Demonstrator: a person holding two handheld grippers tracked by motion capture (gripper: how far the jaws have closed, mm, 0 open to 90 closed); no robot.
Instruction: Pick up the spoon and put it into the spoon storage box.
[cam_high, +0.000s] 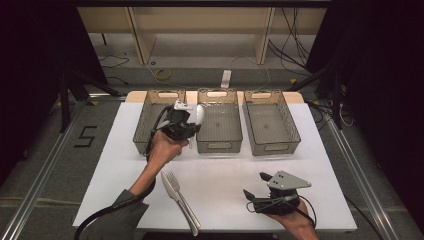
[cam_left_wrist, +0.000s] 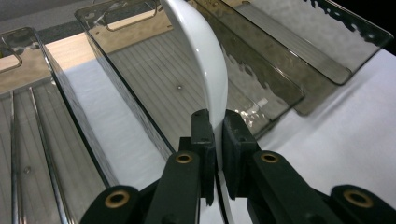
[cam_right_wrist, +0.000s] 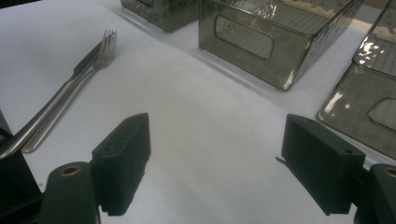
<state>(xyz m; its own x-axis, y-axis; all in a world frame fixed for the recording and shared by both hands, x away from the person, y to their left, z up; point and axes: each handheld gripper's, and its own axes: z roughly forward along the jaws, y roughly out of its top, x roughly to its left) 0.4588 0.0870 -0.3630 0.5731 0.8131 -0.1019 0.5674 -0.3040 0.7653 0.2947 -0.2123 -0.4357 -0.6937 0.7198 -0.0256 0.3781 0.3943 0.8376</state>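
My left gripper (cam_high: 192, 125) is shut on the handle of a white spoon (cam_high: 200, 115), held above the left edge of the middle bin (cam_high: 220, 127). In the left gripper view the spoon (cam_left_wrist: 205, 60) rises from between the closed jaws, its bowl over the middle bin's ribbed floor (cam_left_wrist: 154, 79). My right gripper (cam_high: 256, 186) rests low at the front right of the table, open with nothing between its fingers (cam_right_wrist: 123, 149). A metal fork (cam_high: 173, 179) and knife (cam_high: 166, 181) lie side by side near the front edge, left of the right gripper, with the fork (cam_right_wrist: 100, 51) and knife (cam_right_wrist: 86, 60) pointing towards the bins.
Three smoky see-through bins stand in a row at the back of the white table (cam_high: 225, 170): the left bin (cam_high: 145, 125), the middle one, the right bin (cam_high: 272, 125). Their floors look bare. Cables and shelf legs lie on the floor beyond the table.
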